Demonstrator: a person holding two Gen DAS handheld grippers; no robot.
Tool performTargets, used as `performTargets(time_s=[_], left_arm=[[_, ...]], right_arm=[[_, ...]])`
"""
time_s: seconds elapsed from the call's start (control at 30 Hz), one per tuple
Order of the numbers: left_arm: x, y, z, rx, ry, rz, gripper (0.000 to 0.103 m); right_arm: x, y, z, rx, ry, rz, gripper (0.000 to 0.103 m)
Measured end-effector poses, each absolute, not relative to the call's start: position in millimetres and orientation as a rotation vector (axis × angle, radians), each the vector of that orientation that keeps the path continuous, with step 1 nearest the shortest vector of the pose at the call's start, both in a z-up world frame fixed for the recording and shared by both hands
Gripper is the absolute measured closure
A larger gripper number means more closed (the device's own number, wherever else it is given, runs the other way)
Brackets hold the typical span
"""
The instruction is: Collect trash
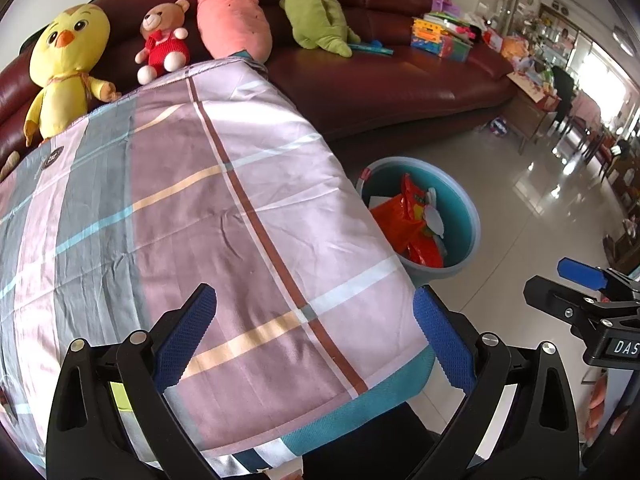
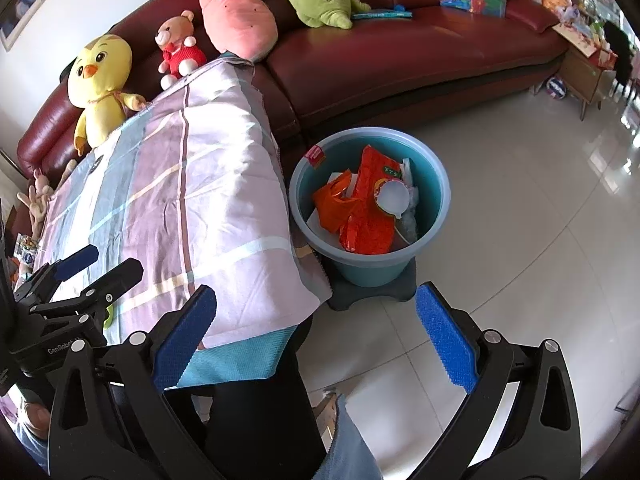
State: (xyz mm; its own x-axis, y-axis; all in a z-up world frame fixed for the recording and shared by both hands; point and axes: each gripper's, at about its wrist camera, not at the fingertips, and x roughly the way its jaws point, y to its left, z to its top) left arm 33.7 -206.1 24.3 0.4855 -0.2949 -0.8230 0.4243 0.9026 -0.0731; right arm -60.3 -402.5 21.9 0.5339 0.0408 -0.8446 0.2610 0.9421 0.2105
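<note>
Beside the right edge of the desk draped in a pink, grey and blue checked cloth (image 2: 192,184), on the pale tiled floor (image 2: 520,240): a round teal plastic bucket (image 2: 434,184) standing on a dark low stool (image 2: 360,298), partly hidden by the cloth in the left wrist view. Inside the bucket, crumpled orange-red plastic wrappers (image 2: 368,216) and a white round lid (image 2: 394,196), with other white scraps beneath too buried to identify. Desk legs hidden under the cloth; its near corner overhanging in teal mesh fabric. Left gripper (image 1: 314,344) hovering above the near edge of the desk, jaws spread wide, blue pads clear of the cloth, nothing between them. Right gripper (image 2: 316,340) off the near right corner, above the floor, jaws likewise spread wide and empty. Behind the far edge, a dark red leather sofa (image 2: 420,40) lined with plush toys, the yellow chick (image 2: 100,88) cut off below by the cloth.
</note>
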Motion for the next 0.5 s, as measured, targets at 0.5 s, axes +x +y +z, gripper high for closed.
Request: performTargets(time_s=[0.5], left_arm=[[39.4, -203.8, 17.3, 0.133, 0.976, -0.426, 0.004]], right_arm=[[-51.5, -401.7, 15.2, 0.325, 1.035, -0.137, 0.007]])
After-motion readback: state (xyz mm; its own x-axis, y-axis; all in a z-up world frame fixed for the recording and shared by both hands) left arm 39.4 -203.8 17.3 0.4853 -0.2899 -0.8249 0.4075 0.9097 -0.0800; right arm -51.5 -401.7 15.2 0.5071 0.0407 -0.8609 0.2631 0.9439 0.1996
